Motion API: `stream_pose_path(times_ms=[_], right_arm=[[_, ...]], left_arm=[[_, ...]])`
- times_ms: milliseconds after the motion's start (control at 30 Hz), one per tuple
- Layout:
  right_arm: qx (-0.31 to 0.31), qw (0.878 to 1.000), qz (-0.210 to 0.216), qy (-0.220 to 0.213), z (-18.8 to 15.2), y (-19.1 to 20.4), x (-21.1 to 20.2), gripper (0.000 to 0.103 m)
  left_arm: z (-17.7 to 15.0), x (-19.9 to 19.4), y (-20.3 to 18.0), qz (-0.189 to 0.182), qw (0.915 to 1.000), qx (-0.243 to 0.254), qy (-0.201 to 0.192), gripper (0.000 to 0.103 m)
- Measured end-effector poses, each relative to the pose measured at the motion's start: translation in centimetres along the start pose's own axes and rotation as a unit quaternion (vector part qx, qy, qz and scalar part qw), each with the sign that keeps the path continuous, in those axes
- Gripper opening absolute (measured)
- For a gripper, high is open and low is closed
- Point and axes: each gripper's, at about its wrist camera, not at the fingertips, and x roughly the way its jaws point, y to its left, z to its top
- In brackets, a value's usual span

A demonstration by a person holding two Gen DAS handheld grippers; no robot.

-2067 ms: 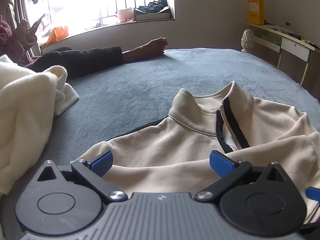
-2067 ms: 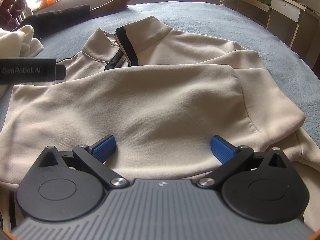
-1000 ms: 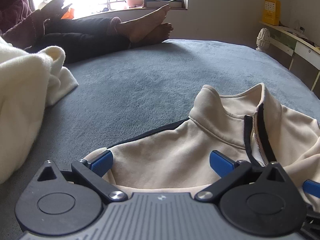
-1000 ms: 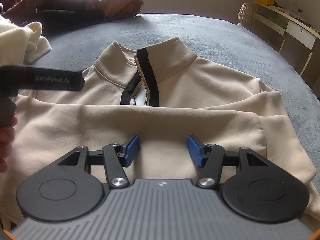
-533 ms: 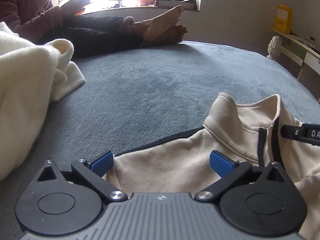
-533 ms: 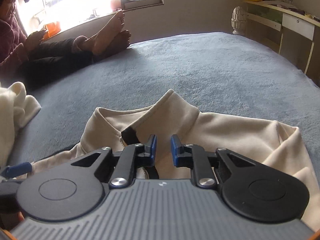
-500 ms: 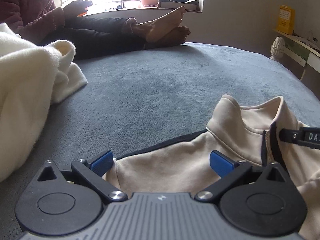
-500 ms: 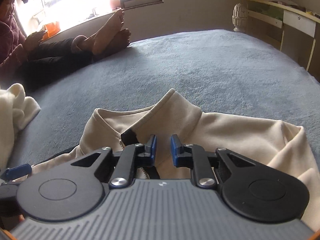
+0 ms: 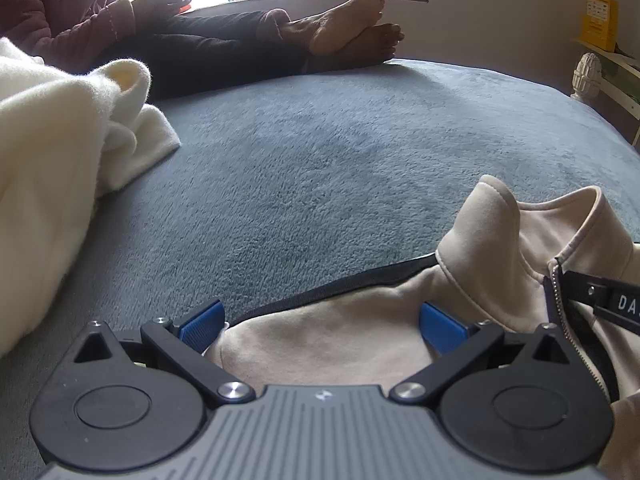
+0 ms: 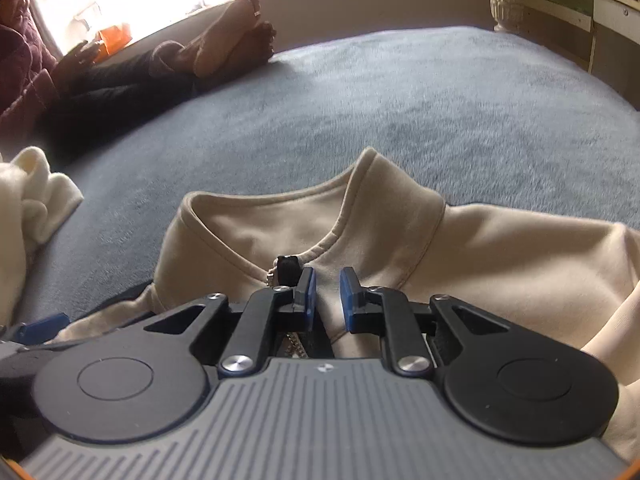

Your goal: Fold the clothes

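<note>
The beige zip-neck sweatshirt (image 10: 500,256) lies on the grey bedspread (image 9: 340,152). Our right gripper (image 10: 327,296) is closing on its collar placket; our left gripper (image 9: 320,322), jaws apart, should pinch the shoulder edge before we lift together.

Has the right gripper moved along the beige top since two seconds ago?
Yes. The right gripper has gone from the folded body up to the collar of the beige top, jaws closing at the zip.

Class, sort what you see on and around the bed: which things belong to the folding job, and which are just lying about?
Part of the job:
- beige zip sweatshirt
- right gripper, closing on its collar fabric
- left gripper, wide open over its shoulder

Lying about:
- cream blanket
- seated person's feet
- yellow box
</note>
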Motion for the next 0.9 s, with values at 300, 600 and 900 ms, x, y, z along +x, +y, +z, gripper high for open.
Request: stream_pose_path(times_ms=[300,600,900], right_arm=[[0.007,1.0,0.019,-0.022,-0.5,0.3,-6.3,0.014],[-0.064,0.997,-0.027,0.024,-5.2,0.7,-11.4,0.014],[-0.086,0.993,-0.063,0.044,-9.2,0.8,-9.8,0.014]], left_arm=[[0.5,0.0,0.7,-0.017,0.9995,-0.021,0.017,0.103],[0.6,-0.1,0.9,-0.023,0.9992,-0.023,0.021,0.103],[0.8,-2.1,1.4,-0.046,0.9982,-0.035,0.016,0.103]])
